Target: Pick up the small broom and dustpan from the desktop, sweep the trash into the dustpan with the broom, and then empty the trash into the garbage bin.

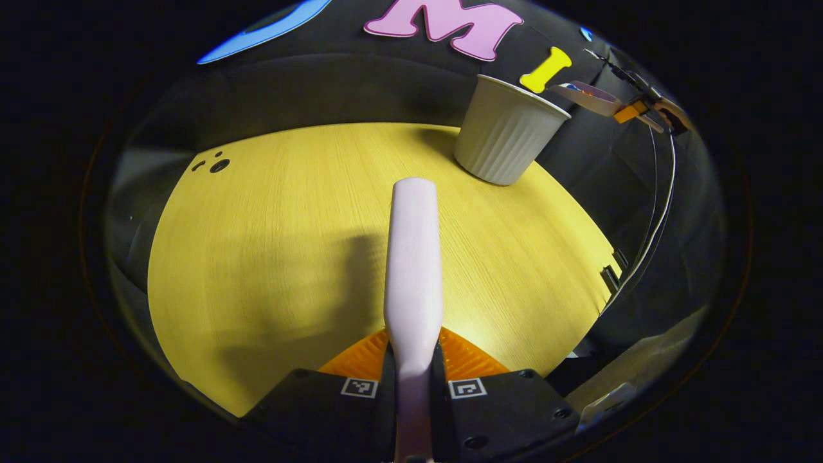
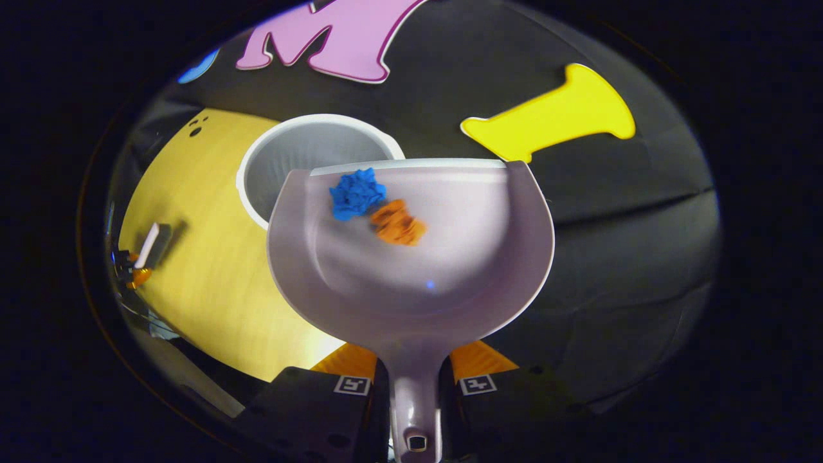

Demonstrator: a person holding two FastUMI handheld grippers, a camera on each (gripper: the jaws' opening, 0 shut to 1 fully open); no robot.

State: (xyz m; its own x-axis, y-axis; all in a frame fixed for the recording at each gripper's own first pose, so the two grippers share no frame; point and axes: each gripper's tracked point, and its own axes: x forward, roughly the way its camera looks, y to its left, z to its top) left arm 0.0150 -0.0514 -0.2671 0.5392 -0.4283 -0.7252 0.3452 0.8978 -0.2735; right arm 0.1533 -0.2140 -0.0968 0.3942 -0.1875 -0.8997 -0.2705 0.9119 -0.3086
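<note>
My right gripper clamps the dustpan handle, blue scrap and orange scrap at its lip over the bin; left gripper pinches the broom.

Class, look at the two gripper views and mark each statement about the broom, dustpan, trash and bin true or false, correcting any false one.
1. The right tool grips the pale lilac plastic dustpan by its handle. True.
2. The dustpan is empty. False: a crumpled blue scrap and a crumpled orange scrap lie in it.
3. The white ribbed round bin stands upright on the yellow wooden tabletop. True.
4. The left tool is open and holds nothing. False: it is shut on the pale lilac broom handle.
5. The two scraps lie at the bottom of the bin. False: they are in the dustpan, whose front edge sits beside the bin's open mouth.
</note>
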